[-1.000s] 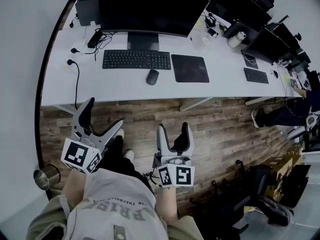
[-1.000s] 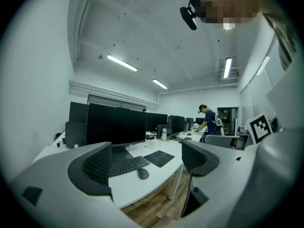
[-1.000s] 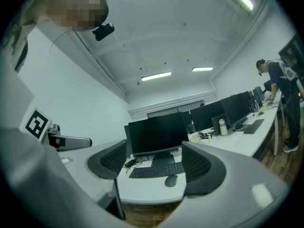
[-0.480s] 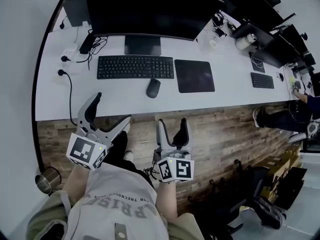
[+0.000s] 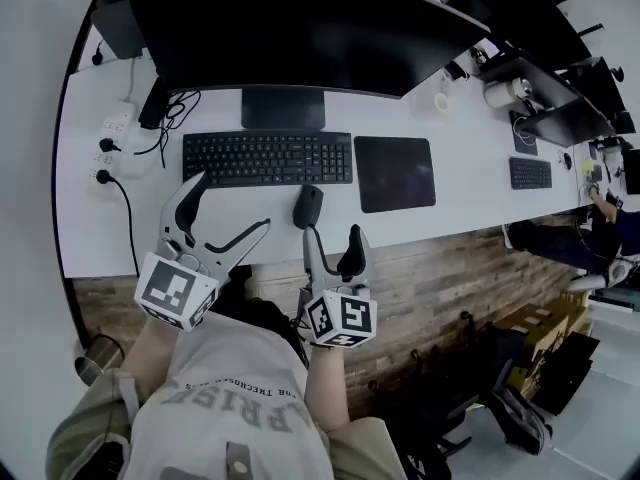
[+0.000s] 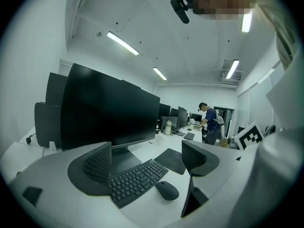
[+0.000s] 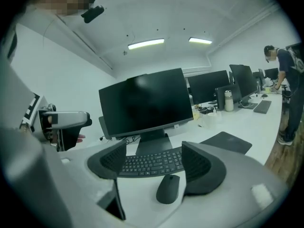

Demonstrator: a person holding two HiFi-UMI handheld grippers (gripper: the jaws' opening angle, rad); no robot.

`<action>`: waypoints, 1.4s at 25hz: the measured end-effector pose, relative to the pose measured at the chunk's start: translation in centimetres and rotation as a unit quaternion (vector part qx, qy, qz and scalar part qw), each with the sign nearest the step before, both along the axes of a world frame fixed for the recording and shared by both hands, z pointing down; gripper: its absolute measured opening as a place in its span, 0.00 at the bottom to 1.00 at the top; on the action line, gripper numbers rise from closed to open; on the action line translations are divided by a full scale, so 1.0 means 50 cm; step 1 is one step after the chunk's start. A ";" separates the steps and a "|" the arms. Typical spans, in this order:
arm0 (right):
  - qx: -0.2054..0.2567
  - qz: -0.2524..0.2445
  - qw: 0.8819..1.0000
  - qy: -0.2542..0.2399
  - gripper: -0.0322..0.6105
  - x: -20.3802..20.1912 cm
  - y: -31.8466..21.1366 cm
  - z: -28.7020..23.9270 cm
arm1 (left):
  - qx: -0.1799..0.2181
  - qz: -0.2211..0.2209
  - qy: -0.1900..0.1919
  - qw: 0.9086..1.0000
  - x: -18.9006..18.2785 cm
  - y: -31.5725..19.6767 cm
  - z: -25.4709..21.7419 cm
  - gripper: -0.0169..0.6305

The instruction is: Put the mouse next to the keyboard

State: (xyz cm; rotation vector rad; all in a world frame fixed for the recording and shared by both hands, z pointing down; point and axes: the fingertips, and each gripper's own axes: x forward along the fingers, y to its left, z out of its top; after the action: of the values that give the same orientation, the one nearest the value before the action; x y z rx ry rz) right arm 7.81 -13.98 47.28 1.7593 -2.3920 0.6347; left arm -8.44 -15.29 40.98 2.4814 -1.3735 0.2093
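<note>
White desk (image 5: 200,230): mouse (image 5: 307,206) beside keyboard (image 5: 267,158) (both dark).

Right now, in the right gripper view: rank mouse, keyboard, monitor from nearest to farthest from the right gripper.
1. The mouse, just ahead of the right gripper, low between its open jaws.
2. The keyboard, behind the mouse.
3. The monitor, at the back.
</note>
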 end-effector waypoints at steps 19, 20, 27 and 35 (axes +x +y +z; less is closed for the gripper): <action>-0.233 0.037 0.966 0.107 0.60 -0.018 -0.087 0.364 | -0.031 0.015 0.011 0.999 -0.001 -0.078 0.046 0.70; -0.243 0.036 0.963 0.110 0.60 -0.017 -0.086 0.376 | -0.035 0.016 0.009 0.999 0.000 -0.076 0.050 0.70; -0.294 0.029 0.947 0.126 0.60 -0.011 -0.076 0.432 | -0.033 -0.008 0.034 0.999 0.008 -0.078 0.043 0.70; -0.293 0.034 0.946 0.137 0.53 -0.002 -0.078 0.435 | -0.025 -0.006 0.019 0.999 0.022 -0.070 0.040 0.70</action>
State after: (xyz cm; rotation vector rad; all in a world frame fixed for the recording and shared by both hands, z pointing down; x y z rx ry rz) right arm 7.72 -17.88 69.03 1.5427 -1.7237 0.9213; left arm -7.31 -18.78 42.98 2.4229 -1.3509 0.1899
